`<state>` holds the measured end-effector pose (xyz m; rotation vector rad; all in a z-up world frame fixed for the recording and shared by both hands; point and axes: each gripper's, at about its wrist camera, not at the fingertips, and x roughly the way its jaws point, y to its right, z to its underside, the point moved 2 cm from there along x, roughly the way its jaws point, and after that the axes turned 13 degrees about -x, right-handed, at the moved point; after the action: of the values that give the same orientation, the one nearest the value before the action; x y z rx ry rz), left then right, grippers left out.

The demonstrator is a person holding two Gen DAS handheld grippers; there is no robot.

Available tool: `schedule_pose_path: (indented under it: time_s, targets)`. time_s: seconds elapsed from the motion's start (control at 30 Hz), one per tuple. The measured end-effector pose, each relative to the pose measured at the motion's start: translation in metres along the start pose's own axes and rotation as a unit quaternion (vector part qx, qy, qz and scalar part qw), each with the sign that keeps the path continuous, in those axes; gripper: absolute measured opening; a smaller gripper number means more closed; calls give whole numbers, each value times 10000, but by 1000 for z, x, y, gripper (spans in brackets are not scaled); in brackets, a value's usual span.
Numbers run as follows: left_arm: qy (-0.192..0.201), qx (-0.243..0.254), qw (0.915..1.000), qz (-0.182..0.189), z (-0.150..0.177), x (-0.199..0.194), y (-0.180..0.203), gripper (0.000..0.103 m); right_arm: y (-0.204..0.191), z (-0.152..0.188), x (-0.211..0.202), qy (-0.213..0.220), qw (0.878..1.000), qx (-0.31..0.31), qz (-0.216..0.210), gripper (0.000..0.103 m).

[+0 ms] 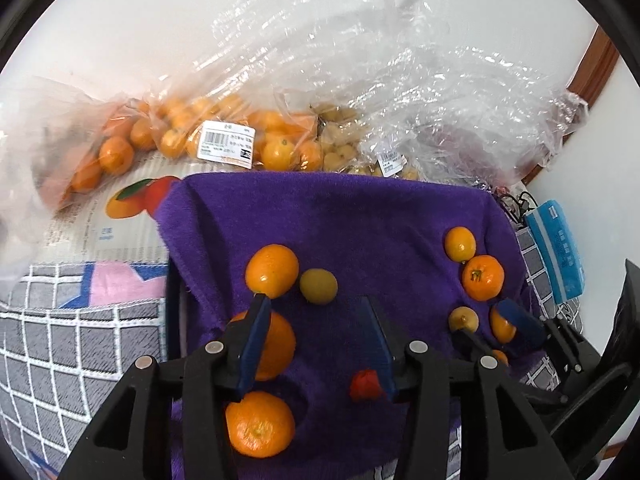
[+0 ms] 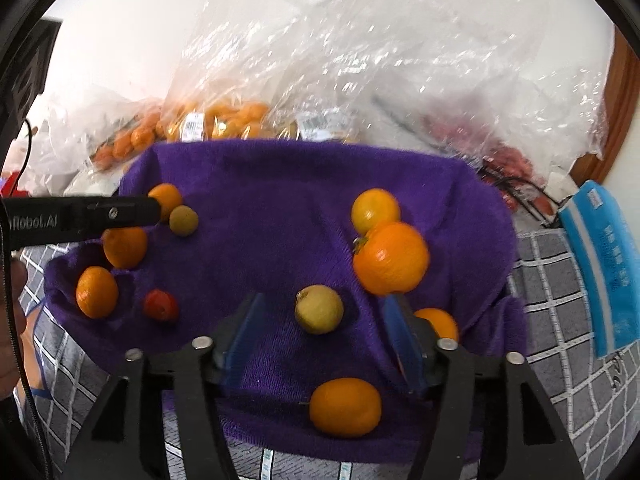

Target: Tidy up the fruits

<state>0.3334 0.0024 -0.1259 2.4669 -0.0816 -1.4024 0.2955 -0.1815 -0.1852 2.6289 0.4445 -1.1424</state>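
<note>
A purple towel (image 1: 360, 216) (image 2: 280, 184) carries loose fruit. My left gripper (image 1: 313, 300) stands open over it, nothing between its pads. An orange (image 1: 272, 270) and a yellow fruit (image 1: 319, 286) lie just past the tips. Another orange (image 1: 280, 344) sits behind the left finger, and a small red fruit (image 1: 364, 386) lies by the right one. My right gripper (image 2: 324, 308) is open around a yellowish fruit (image 2: 319, 309) without touching it. A big orange (image 2: 390, 258) lies beyond its right finger. A third orange (image 2: 345, 407) rests below the jaws.
Clear plastic bags (image 1: 400, 80) of oranges (image 1: 276, 152) and pale fruit are heaped at the back by the wall. A blue tissue pack (image 2: 604, 268) lies right of the towel. Grey checked cloth (image 1: 60, 360) surrounds it. A hand (image 2: 8, 340) shows at the left edge.
</note>
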Motion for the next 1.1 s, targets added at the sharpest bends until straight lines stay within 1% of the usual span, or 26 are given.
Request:
schedule_pose_path:
  time_s: [0.13, 0.2, 0.3, 0.37, 0.47, 0.67, 0.73, 0.8, 0.87, 0.93, 1.0, 1.1]
  targets:
    - [84, -64, 9999, -7, 5, -18, -3, 46, 1, -5, -20, 55, 10000, 61, 51, 70]
    - [179, -88, 9998, -15, 9, -30, -4, 50, 2, -7, -29, 44, 9999, 95, 74, 72]
    - [332, -87, 9994, 82, 17, -49, -3, 56, 3, -7, -46, 8, 9997, 234, 39, 72]
    - [502, -48, 9987, 35, 24, -66, -1, 61, 3, -6, -59, 28, 9995, 276, 153, 72]
    - [658, -14, 9978, 10, 36, -86, 2, 65, -1, -3, -83, 104, 9990, 337, 259, 72]
    - [990, 131, 9950, -3, 67, -132, 1, 75, -8, 15, -131, 226, 9976, 472, 450, 72]
    - [1106, 150, 9937, -11, 79, -148, 0, 77, -12, 21, -147, 272, 9970, 484, 540, 77]
    - [1228, 165, 9923, -34, 89, -161, -1, 82, -15, 26, -162, 386, 9962, 523, 583, 88]
    - [1339, 167, 9908, -50, 100, -174, -3, 85, -18, 31, -176, 485, 9957, 543, 575, 92]
    - [1403, 176, 9899, -45, 109, -185, -3, 86, -22, 36, -192, 596, 9945, 554, 663, 95]
    - [1487, 199, 9887, -38, 119, -196, -3, 87, -27, 42, -206, 706, 9933, 511, 761, 101]
    - [1652, 218, 9860, -69, 135, -210, 0, 87, -33, 49, -225, 831, 9914, 506, 881, 103]
